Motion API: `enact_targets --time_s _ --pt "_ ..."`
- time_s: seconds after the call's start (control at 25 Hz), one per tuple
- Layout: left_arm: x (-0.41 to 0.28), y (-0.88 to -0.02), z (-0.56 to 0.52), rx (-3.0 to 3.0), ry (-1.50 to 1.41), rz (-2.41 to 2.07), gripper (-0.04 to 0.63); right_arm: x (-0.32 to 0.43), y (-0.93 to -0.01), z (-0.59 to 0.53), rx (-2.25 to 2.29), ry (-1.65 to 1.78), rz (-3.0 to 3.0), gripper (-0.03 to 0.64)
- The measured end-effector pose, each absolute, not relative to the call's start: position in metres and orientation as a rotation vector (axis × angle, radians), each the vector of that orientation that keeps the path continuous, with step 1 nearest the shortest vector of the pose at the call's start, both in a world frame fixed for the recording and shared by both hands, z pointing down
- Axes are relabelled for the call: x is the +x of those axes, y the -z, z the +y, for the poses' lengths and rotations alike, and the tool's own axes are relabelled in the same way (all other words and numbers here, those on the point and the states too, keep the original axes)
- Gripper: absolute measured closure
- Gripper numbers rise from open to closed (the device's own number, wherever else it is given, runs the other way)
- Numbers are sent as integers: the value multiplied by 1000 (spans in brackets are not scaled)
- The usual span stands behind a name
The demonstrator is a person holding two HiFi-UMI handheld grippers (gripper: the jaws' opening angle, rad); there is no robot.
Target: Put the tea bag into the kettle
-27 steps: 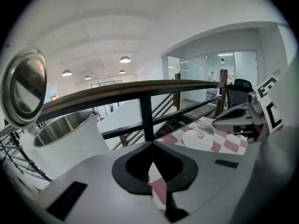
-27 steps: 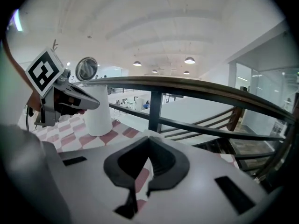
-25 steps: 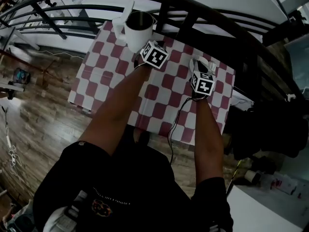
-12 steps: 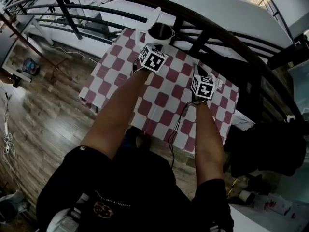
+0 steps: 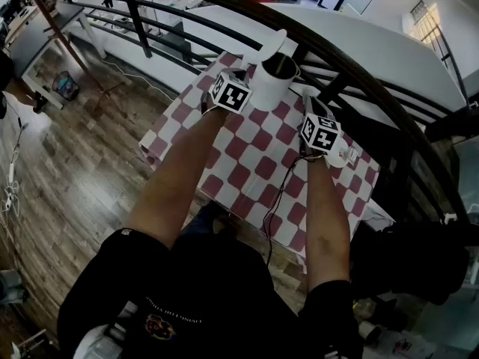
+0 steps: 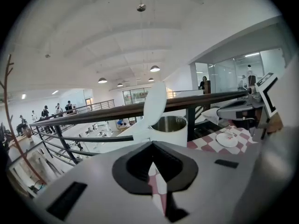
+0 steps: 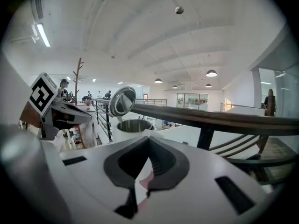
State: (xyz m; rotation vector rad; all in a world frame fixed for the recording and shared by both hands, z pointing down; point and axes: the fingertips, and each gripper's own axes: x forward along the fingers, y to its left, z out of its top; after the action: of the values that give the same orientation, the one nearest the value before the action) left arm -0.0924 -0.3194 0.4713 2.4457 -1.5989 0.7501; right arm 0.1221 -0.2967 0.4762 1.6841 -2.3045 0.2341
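A white kettle (image 5: 273, 79) stands at the far edge of the checked table (image 5: 247, 163) with its lid (image 5: 274, 42) flipped up and the steel inside showing. My left gripper (image 5: 242, 78) hovers just left of the kettle, shut and empty; in its own view the kettle (image 6: 169, 128) is straight ahead. My right gripper (image 5: 313, 106) is to the kettle's right, shut, with a small white piece, apparently the tea bag (image 7: 148, 134), pinched at its tips. The right gripper view shows the kettle's open mouth (image 7: 133, 125) a little ahead and to the left.
A small white saucer (image 5: 348, 156) lies on the cloth right of my right hand. A dark curved railing (image 5: 352, 58) runs directly behind the kettle, with a drop beyond it. A wooden floor lies left of the table and a black bag (image 5: 419, 253) to its right.
Both grippers have risen and moved toward the table's far edge. The right gripper has left the saucer and come nearer the kettle. The head view has swung, so the table sits differently in frame.
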Motion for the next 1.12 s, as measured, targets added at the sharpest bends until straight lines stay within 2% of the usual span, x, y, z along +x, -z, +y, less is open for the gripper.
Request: enact_targets --time_s 0.32,0.76,1.12 --pt "-153 -446 -340 2294 -612 -1742 597 82 -441 -326 1669 -227 -2475 604" --pt "-166 -393 -360 2384 -483 -1777 597 52 -395 -344 1544 -135 -2662 604" --pt "-156 -389 -375 2437 -502 -1784 597 43 -383 -364 1535 -122 -2692 604"
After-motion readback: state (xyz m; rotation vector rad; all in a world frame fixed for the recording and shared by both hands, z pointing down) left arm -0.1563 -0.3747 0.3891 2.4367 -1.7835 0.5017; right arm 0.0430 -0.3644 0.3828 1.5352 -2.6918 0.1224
